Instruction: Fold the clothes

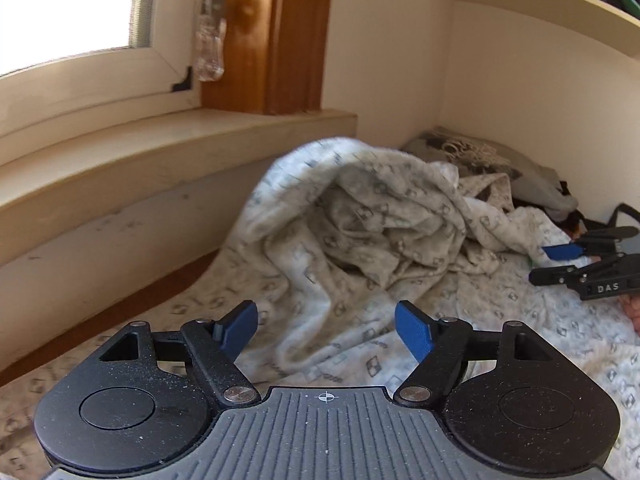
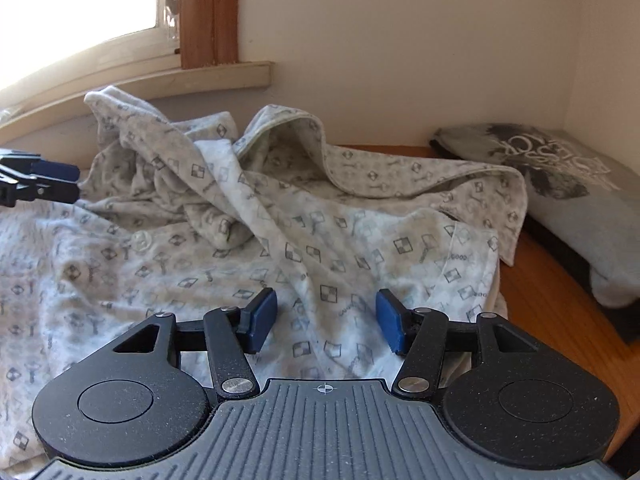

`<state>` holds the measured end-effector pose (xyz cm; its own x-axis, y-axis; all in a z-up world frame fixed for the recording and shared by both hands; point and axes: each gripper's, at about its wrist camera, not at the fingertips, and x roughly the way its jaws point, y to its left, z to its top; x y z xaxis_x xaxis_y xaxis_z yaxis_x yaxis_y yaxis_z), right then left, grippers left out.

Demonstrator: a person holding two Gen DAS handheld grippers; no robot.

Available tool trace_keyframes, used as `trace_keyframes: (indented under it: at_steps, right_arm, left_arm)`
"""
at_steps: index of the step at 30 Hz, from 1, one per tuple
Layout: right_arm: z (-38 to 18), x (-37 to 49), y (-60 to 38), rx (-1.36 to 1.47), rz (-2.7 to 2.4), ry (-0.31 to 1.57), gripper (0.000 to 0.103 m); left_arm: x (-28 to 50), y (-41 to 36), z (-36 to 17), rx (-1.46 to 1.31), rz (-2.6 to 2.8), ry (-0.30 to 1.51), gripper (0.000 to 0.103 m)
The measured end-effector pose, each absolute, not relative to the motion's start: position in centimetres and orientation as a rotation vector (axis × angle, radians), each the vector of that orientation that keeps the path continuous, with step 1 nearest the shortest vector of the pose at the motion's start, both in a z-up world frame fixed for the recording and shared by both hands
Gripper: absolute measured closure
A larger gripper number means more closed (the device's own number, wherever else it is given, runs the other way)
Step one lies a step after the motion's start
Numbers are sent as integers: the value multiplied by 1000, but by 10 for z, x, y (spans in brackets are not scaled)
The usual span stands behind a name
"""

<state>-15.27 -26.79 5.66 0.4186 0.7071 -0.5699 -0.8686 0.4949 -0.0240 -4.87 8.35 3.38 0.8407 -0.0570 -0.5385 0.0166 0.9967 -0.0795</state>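
A brown wooden tabletop [image 2: 556, 292] stands in the corner of a room with cream walls, under a window with a pale sill [image 1: 168, 140] and a brown wooden frame [image 1: 296, 36]. Most of the tabletop is covered by a large white soft garment with a grey pattern of small squares and keys [image 2: 248, 240]. Its near part lies flat and spread out, and a white button shows on it at the left. Its far part is crumpled into a loose heap near the wall, with one fold standing up like an open hood.

To the right of this garment, in the corner, lies a folded grey shirt with a dark print and white letters [image 2: 560, 176]. It rests on the tabletop just beside the edge of the patterned garment.

The left claw [image 1: 326, 330], black with blue pads, hangs over the near flat part of the garment. Its jaws stand wide apart and nothing is between them. The right claw [image 2: 326, 318] also hangs above the flat cloth, near the right edge of the garment. Its jaws are partly open and they hold nothing; the pads do not press the cloth.
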Motion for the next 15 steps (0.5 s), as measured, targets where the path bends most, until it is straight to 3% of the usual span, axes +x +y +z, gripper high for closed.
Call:
trace_keyframes:
  at_steps: [12,14,15]
  right_arm:
    - [79,-164,-253,-445,1053,532,49]
    - [83,-158,-233,-475,1062,547,55]
    - [84,-154,-223,-492,1062,557,74]
  left_arm:
    - [-46,85,21,-55,-54,645,23]
    - [-45,80,21,-27,-44,650,23]
    - [-45,78,21,-17,-41,652,23]
